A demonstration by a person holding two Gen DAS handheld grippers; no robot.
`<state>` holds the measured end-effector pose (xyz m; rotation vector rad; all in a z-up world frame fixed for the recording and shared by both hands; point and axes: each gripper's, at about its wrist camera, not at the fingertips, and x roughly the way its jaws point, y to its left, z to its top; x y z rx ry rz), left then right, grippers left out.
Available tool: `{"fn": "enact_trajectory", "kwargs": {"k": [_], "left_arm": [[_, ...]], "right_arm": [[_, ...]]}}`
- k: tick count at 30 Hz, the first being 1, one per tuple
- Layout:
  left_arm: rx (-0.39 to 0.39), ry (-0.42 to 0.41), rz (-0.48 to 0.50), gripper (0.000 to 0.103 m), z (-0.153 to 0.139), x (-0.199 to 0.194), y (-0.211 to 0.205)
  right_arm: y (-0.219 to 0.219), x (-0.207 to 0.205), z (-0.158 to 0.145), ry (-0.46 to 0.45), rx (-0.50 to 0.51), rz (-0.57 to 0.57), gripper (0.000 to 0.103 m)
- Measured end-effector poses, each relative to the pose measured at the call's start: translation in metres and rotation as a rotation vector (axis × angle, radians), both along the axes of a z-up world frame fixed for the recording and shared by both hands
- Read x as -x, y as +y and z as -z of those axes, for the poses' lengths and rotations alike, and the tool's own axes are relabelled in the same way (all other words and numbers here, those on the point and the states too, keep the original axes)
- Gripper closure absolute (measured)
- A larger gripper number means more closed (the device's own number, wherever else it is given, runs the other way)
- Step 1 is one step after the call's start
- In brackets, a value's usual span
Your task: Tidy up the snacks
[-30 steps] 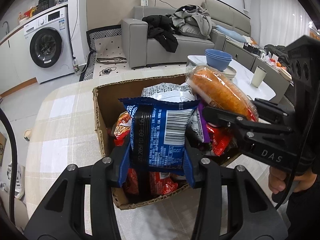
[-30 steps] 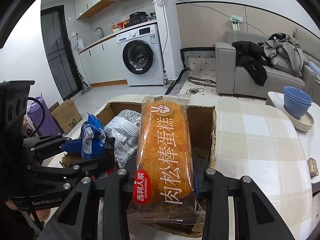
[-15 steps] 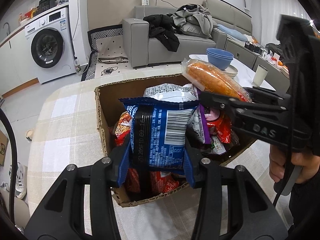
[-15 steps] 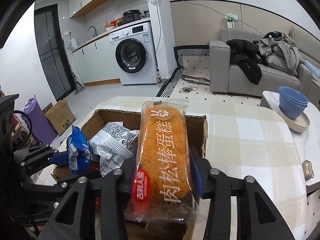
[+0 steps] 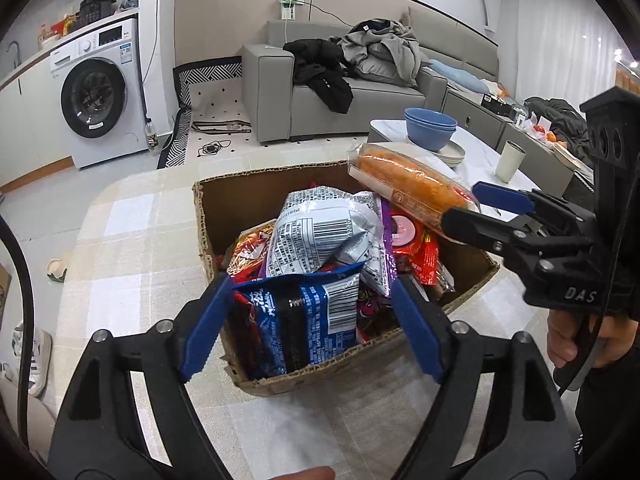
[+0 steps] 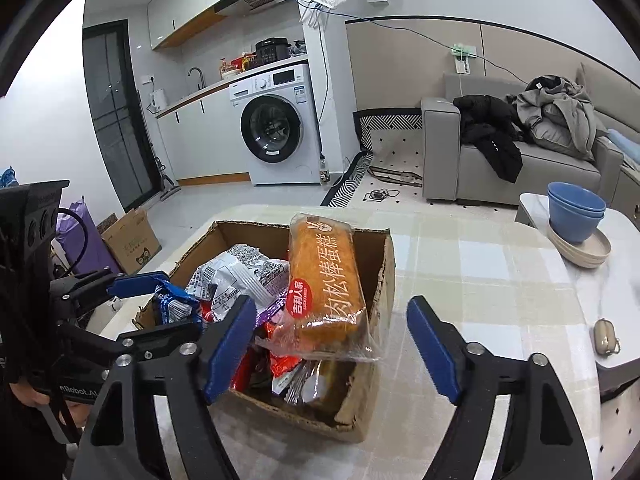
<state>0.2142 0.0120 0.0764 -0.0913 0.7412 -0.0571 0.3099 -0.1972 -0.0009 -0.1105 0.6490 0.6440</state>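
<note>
**A:** Item one, the surface [image 6: 480, 280]: checked cloth, carrying the cardboard box [image 5: 256, 188]. How does the box stand?

**B:** Open-topped and heaped above its rim. The release step is best judged against that heap, since nothing lies flat in there.

**A:** Item two, the orange cake bar [image 6: 324, 292]?

**B:** In the right wrist view it lies tilted on the pile at about 1 o'clock from the box centre, its near end overhanging the red wrappers. The right hand-held gripper [image 6: 332, 344] is spread wide, blue pads clear on both sides, so it is released (though the left view seems to show one finger close under the bar; contact I cannot tell). I would back that gripper straight out toward 6 o'clock, low and slow, so no pad drags the wrapper's loose edge.

**A:** Item three, the silver bag [image 5: 324, 236]?

**B:** Centre of the heap, untouched. Leave it.

**A:** Item four, the blue packet [image 5: 296, 320]?

**B:** At 6 o'clock in the box, leaning on the near wall, top edge above the rim. The left hand-held gripper [image 5: 308, 328] is spread either side of it, not pinching. Withdraw likewise; if the packet tips outward, nudge it toward 12 o'clock.
</note>
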Motion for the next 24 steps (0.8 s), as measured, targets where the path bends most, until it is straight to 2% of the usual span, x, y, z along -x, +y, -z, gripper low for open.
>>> {"fn": "enact_trajectory", "kwargs": {"k": [4, 5, 6, 7, 18, 24], "left_arm": [[-0.003, -0.018, -0.014, 0.016, -0.007, 0.011, 0.001], [0.001, -0.026, -0.017, 0.011, -0.009, 0.014, 0.002], [0.006, -0.036, -0.022, 0.002, -0.011, 0.019, 0.003], [0.008, -0.047, -0.031, 0.001, -0.013, 0.022, 0.004], [0.030, -0.121, -0.096, 0.001, -0.020, 0.069, 0.014], [0.039, -0.126, -0.119, 0.001, -0.015, 0.091, 0.017]], "right_arm": [[-0.012, 0.009, -0.004, -0.001, -0.035, 0.007, 0.007], [-0.016, 0.012, -0.006, -0.004, -0.049, 0.007, 0.005], [-0.019, 0.015, -0.007, -0.012, -0.062, 0.005, 0.004], [-0.021, 0.018, -0.008, -0.021, -0.070, 0.006, 0.001], [-0.037, 0.058, -0.011, -0.072, -0.153, -0.012, 0.001], [-0.044, 0.075, -0.005, -0.077, -0.172, -0.015, 0.001]]}}
